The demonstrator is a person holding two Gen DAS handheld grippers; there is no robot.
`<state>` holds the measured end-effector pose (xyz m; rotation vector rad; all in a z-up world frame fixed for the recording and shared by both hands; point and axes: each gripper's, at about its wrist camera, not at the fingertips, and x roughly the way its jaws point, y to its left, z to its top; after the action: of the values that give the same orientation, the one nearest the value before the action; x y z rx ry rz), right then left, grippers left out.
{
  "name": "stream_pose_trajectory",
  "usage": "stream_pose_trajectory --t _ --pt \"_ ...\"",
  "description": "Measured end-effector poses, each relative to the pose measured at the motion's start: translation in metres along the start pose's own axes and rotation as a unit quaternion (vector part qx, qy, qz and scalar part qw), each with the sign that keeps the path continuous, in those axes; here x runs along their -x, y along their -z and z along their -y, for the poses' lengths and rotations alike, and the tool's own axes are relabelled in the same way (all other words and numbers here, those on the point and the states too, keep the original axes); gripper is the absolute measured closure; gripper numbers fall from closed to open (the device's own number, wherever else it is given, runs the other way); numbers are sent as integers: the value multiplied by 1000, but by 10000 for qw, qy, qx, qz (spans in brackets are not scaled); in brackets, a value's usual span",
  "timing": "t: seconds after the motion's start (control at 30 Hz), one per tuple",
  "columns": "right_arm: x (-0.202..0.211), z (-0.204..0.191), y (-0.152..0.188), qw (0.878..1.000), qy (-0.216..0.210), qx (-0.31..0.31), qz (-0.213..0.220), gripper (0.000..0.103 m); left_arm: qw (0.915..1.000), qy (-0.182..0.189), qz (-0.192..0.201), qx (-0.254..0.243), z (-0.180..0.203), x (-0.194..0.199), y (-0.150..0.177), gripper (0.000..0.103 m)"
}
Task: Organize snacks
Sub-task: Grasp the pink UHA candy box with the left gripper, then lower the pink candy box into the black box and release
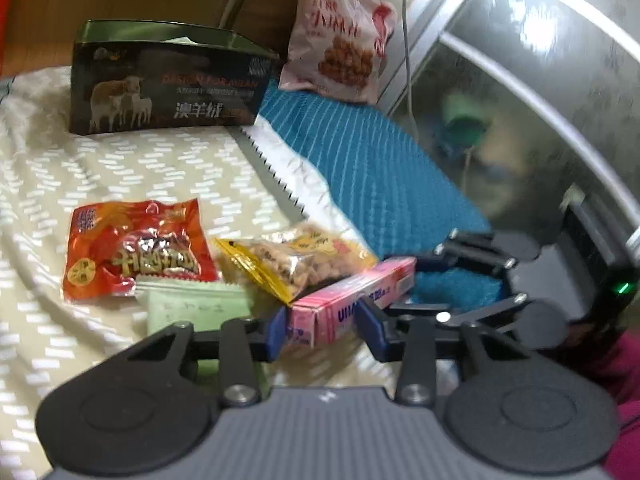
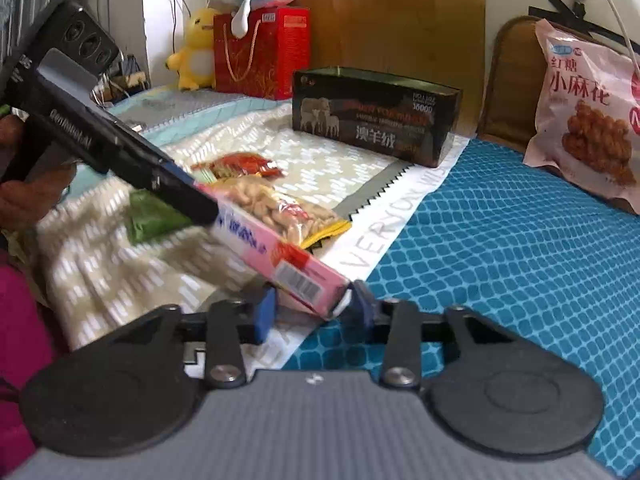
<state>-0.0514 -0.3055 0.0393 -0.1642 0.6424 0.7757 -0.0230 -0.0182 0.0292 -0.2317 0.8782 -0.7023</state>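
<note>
A long pink snack box is held above the bed between both grippers. My left gripper is shut on one end of it. My right gripper has its blue pads on either side of the other end, the barcode end, and appears shut on it. Beside the box lie a clear bag of peanuts, a red snack packet and a pale green packet. A dark open box with sheep on it stands farther back. A large pink snack bag leans against the headboard.
A cream patterned blanket covers the left of the bed and a blue mat the right. A red gift bag and plush toys stand at the back left. A glass cabinet is close beside the bed.
</note>
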Motion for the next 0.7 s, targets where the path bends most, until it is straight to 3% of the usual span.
stream_pose_trajectory --t 0.13,0.23,0.37,0.5,0.7 --pt "6 8 -23 9992 -6 -42 391 65 9993 273 274 -2 0 23 -20 66" --pt "-9 20 -48 9978 80 -143 645 65 9982 243 532 -161 0 34 -40 65" --pt "-42 33 -83 9946 377 -198 951 64 9944 -30 1026 -246 -10 43 -79 65" --pt "-80 54 -123 9909 575 -244 1192 64 9890 -331 1441 -31 -35 39 -122 63" --pt "-137 77 -156 9898 918 -330 1043 63 9794 -823 1828 231 -76 13 -179 56"
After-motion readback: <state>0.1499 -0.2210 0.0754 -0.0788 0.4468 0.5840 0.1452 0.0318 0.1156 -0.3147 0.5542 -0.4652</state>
